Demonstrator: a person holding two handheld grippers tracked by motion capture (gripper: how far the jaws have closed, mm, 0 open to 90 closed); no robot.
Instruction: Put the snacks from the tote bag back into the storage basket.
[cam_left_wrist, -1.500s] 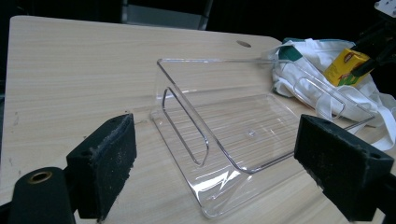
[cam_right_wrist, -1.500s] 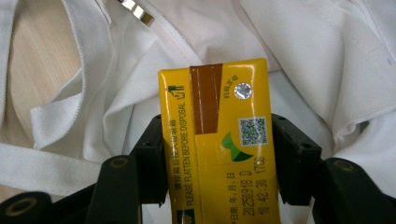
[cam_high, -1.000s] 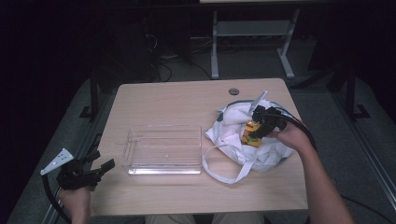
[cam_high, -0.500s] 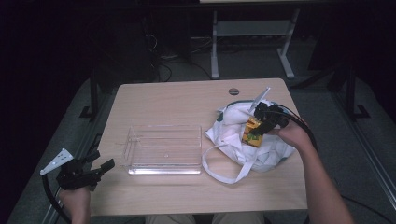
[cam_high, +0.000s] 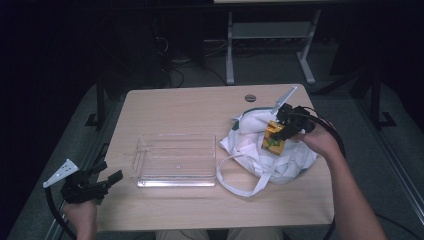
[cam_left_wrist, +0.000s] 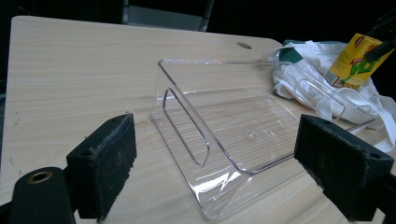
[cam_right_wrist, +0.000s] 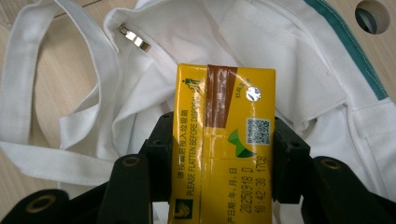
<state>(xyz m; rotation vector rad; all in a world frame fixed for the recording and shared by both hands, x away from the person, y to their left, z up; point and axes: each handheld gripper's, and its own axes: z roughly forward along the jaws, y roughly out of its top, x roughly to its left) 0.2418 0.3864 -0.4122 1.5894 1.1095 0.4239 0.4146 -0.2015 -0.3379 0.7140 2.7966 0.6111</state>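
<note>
My right gripper (cam_high: 281, 130) is shut on a yellow drink carton (cam_high: 273, 139), holding it just above an open white cloth bag (cam_high: 255, 160) at the table's right. In the right gripper view the carton (cam_right_wrist: 224, 140) stands between both black pads, with the bag (cam_right_wrist: 289, 60) spread below. A clear plastic tray (cam_high: 175, 136) lies empty at the table's middle. My left gripper (cam_high: 110, 170) hovers by the table's front left corner, open and empty. Its view looks past its pads (cam_left_wrist: 105, 165) to the tray (cam_left_wrist: 219, 60), the bag (cam_left_wrist: 308, 51) and the carton (cam_left_wrist: 355, 60).
The wooden table (cam_high: 190, 105) has a round cable hole (cam_high: 250, 97) near its back edge. The bag's long strap (cam_high: 235, 182) loops toward the front edge. A metal frame (cam_high: 270, 30) and cables stand on the dark floor behind.
My right gripper has risen a little with the carton, lifting it higher above the bag. The left gripper has stayed where it was.
</note>
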